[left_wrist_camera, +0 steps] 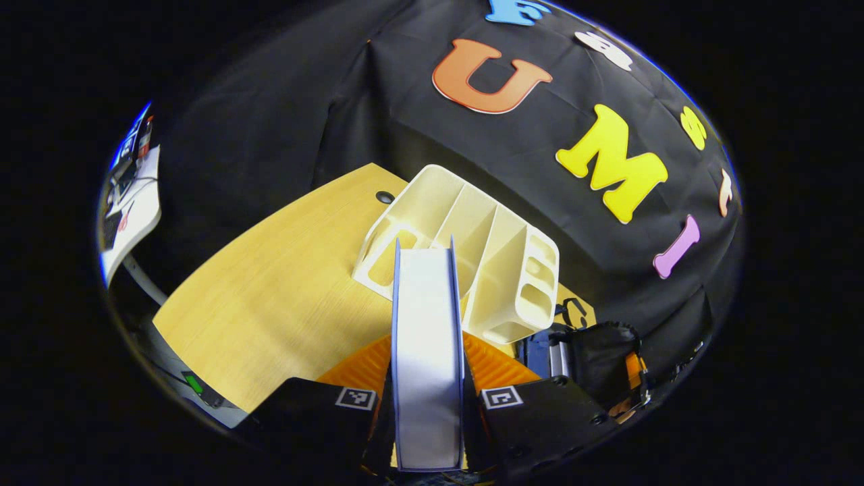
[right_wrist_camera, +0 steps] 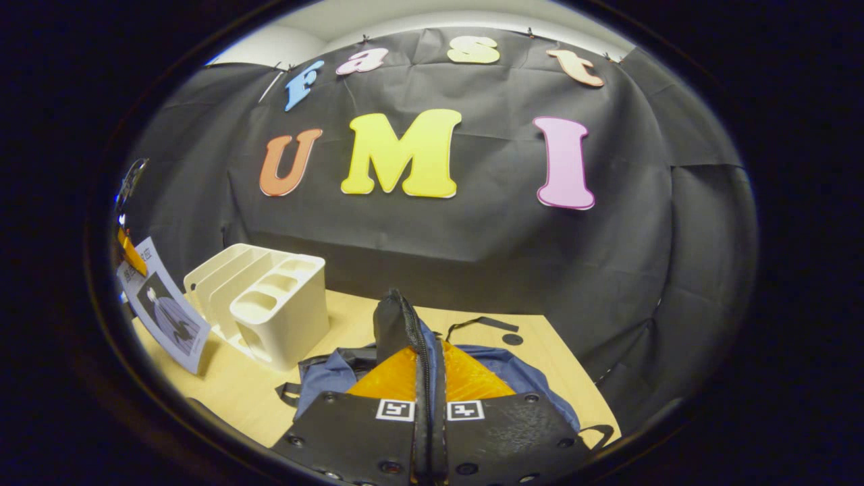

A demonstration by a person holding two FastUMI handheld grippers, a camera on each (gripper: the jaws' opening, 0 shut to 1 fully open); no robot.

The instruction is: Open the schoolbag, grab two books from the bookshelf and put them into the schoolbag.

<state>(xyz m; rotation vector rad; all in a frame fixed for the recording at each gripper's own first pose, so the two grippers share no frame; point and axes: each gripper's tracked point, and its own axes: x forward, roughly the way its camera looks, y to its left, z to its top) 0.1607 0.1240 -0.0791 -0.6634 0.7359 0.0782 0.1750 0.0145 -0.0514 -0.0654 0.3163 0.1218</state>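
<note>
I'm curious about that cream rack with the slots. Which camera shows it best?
The right gripper view: the bookshelf stands whole and unobstructed on the table, slots empty. In the left gripper view the bookshelf is close, but the held book covers its front.

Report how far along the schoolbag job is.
Done: the bookshelf on the table shows no books left in its slots.
In hand: the left gripper has its jaws closed on a book, edge-on, off the shelf. The right gripper pinches the schoolbag edge at the zipper, holding it up.
Left: this book must still go in. Whether another book is already inside cannot be seen.
</note>
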